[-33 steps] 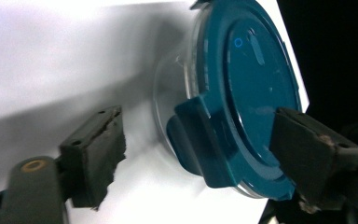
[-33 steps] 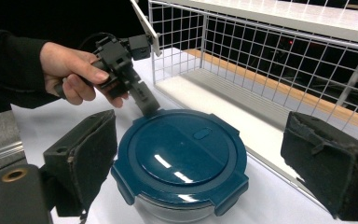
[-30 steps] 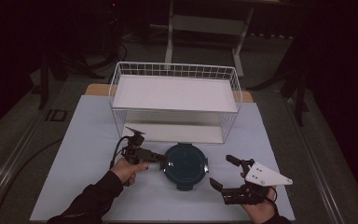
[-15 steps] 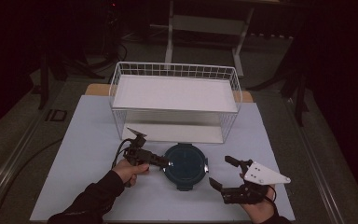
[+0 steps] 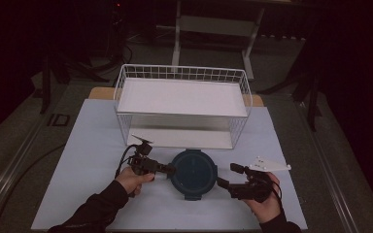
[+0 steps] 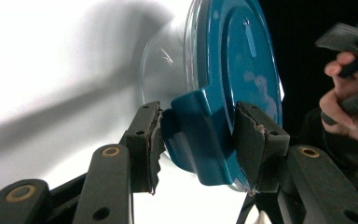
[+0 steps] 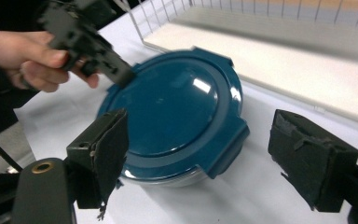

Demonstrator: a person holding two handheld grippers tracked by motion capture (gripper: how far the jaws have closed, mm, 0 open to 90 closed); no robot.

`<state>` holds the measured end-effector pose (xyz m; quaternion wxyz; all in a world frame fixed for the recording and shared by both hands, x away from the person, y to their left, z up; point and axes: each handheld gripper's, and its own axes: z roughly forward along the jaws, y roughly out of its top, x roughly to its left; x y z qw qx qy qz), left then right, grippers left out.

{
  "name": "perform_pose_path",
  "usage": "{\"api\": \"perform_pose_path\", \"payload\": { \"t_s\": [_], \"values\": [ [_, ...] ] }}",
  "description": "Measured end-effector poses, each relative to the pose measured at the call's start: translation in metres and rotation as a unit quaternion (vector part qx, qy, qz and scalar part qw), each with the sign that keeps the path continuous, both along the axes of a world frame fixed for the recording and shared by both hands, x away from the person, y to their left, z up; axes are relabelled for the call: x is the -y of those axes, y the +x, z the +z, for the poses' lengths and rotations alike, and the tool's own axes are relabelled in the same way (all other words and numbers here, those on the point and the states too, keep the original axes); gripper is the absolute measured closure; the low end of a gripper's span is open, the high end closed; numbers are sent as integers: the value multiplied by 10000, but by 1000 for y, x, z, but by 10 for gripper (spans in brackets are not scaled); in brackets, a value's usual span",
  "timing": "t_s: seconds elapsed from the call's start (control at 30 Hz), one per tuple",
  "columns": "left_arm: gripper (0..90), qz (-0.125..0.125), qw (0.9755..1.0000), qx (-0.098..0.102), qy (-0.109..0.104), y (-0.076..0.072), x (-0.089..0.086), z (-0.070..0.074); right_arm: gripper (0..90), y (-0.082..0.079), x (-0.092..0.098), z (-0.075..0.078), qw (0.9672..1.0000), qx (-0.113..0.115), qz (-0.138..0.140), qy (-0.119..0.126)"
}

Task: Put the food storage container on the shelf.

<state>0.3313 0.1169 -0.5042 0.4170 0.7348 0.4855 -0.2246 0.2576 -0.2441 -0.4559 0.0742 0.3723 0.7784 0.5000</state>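
Note:
A round clear container with a dark blue lid (image 5: 193, 173) stands on the white table cover in front of the wire basket. My left gripper (image 5: 170, 170) reaches it from the left. In the left gripper view its jaws have just been closing, and my left gripper (image 6: 198, 140) is now shut on the lid's clasp tab (image 6: 200, 126), with both pads (image 6: 151, 140) against the tab. My right gripper (image 5: 227, 175) sits just right of the container. Its jaws have just been closing a little but stand wide, with my right gripper (image 7: 205, 144) open either side of the lid's near tab (image 7: 230, 147), touching nothing.
A white wire basket (image 5: 182, 73) with a white floor stands behind the container, close to its far edge. The white table cover (image 5: 92, 145) spreads left and right of the hands. Dark floor and a cable lie beyond the table's left edge.
The left gripper's jaws have closed onto the lid's tab. The right gripper has moved in toward the container's right side and dropped a little.

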Motion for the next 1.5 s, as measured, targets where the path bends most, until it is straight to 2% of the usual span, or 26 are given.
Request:
{"api": "perform_pose_path", "payload": {
  "t_s": [0.1,0.17,0.2,0.23,0.33,0.37,0.4,0.47,0.57,0.7,0.8,0.9,1.13,1.2,1.33,1.4,1.43,1.5],
  "values": [
    [540,-53,9998,164,27,-4,0,2,218,11,0,-6,9990,-414,-84,119],
    [541,-61,9997,234,32,-5,1,3,219,15,0,-8,9986,-505,-79,148],
    [541,-76,9995,300,51,-7,1,4,223,18,0,-10,9978,-624,-82,204],
    [542,-91,9993,347,57,-8,1,4,233,24,-2,-16,9959,-863,-68,279],
    [543,-127,9989,454,85,-10,1,5,247,29,-3,-20,9938,-1061,-37,332],
    [543,-156,9985,511,92,-11,1,6,252,32,-3,-22,9919,-1189,-14,438],
    [543,-166,9983,539,109,-12,1,6,252,32,-3,-22,9919,-1189,-14,438],
    [545,-194,9977,634,112,-14,1,7,253,37,-1,-27,9884,-1415,-38,560],
    [546,-217,9974,682,120,-16,2,8,284,39,-1,-30,9864,-1530,-69,596],
    [547,-203,9969,744,129,-19,1,8,346,42,-1,-38,9792,-1887,-1,740],
    [549,-223,9964,809,143,-21,1,9,404,44,1,-41,9750,-2044,45,865],
    [552,-259,9957,869,177,-23,1,10,422,45,4,-43,9717,-2151,31,971],
    [554,-238,9958,879,125,-24,0,9,500,44,3,-46,9681,-2298,182,987],
    [555,-227,9958,877,103,-25,0,9,535,44,3,-47,9654,-2378,251,1040],
    [557,-237,9955,913,63,-26,-1,8,546,44,5,-49,9601,-2526,358,1144],
    [557,-235,9958,881,25,-27,-2,7,546,44,5,-49,9601,-2526,358,1144],
    [557,-264,9960,851,-5,-29,-3,5,557,43,3,-48,9596,-2519,472,1165],
    [557,-229,9960,864,4,-32,-3,5,562,42,2,-46,9610,-2467,540,1124]
  ]
}}
